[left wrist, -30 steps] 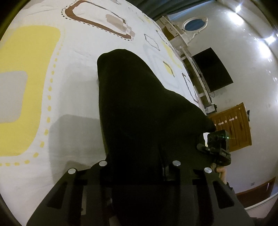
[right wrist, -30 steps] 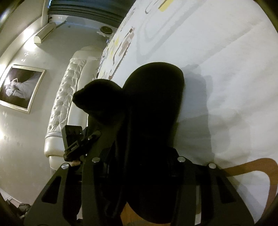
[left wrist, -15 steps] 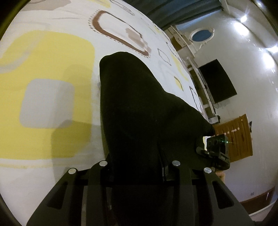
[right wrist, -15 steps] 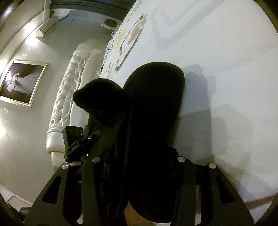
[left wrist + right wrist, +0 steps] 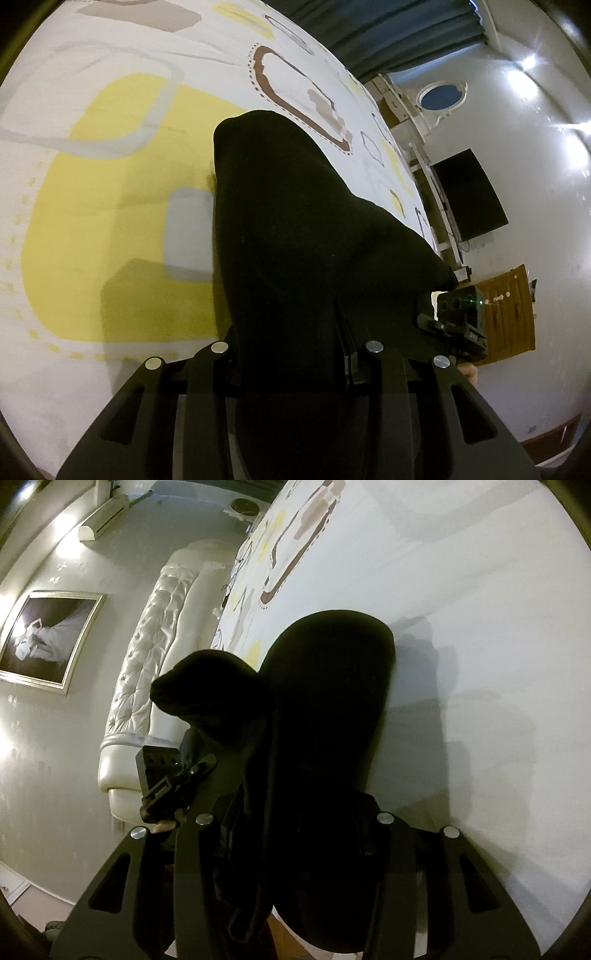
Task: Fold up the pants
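The black pants (image 5: 295, 240) hang bunched above the patterned bed sheet (image 5: 110, 221), held up by both grippers. My left gripper (image 5: 295, 354) is shut on the cloth, which drapes over its fingers and hides the tips. In the right wrist view the pants (image 5: 325, 720) fill the middle, and my right gripper (image 5: 295, 830) is shut on them too, its fingertips covered. Each gripper shows in the other's view: the right gripper (image 5: 458, 321) at the far end of the cloth, the left gripper (image 5: 166, 775) beside a raised fold.
A white tufted headboard (image 5: 147, 664) ends the bed, with a framed picture (image 5: 40, 638) and an air conditioner (image 5: 107, 520) on the wall. A dark screen (image 5: 469, 192), a wooden cabinet (image 5: 513, 314), a round mirror (image 5: 443, 96) and dark curtains (image 5: 369, 29) stand beyond the bed.
Both grippers carried the pants level across the bed. The yellow patch slid under the cloth in the left view; the brown shape left the right view's bottom edge.
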The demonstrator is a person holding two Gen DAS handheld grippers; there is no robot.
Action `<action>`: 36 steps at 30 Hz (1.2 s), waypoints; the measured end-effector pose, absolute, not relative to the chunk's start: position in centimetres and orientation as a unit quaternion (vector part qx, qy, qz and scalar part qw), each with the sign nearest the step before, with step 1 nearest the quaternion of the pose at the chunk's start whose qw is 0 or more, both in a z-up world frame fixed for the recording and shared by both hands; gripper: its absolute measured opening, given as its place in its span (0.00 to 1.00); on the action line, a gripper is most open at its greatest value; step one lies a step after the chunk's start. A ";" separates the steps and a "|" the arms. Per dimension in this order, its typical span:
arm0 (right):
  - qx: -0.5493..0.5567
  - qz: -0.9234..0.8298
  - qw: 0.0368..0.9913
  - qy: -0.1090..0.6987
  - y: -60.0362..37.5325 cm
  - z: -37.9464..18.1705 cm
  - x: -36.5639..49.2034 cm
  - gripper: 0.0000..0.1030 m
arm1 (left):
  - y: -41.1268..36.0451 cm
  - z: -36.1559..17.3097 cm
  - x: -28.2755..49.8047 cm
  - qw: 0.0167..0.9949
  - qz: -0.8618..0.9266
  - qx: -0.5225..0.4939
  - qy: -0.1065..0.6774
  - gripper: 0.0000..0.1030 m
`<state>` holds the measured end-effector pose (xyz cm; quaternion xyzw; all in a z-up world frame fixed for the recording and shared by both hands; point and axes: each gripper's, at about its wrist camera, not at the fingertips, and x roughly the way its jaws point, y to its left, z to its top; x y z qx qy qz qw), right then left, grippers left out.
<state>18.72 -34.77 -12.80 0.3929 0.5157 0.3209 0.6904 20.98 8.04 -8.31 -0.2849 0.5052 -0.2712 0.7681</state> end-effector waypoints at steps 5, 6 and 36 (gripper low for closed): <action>0.395 0.322 0.688 0.516 -34.7 -12.8 18.8 0.42 | 8.5 -8.5 20.8 0.765 -0.273 -0.290 0.506 0.33; 0.395 0.322 0.688 0.516 -34.6 -12.8 18.7 0.42 | 8.5 -8.6 20.7 0.765 -0.273 -0.291 0.505 0.33; 0.408 0.325 0.684 0.510 -34.6 -12.4 18.9 0.43 | 8.0 -8.5 21.1 0.757 -0.281 -0.301 0.506 0.37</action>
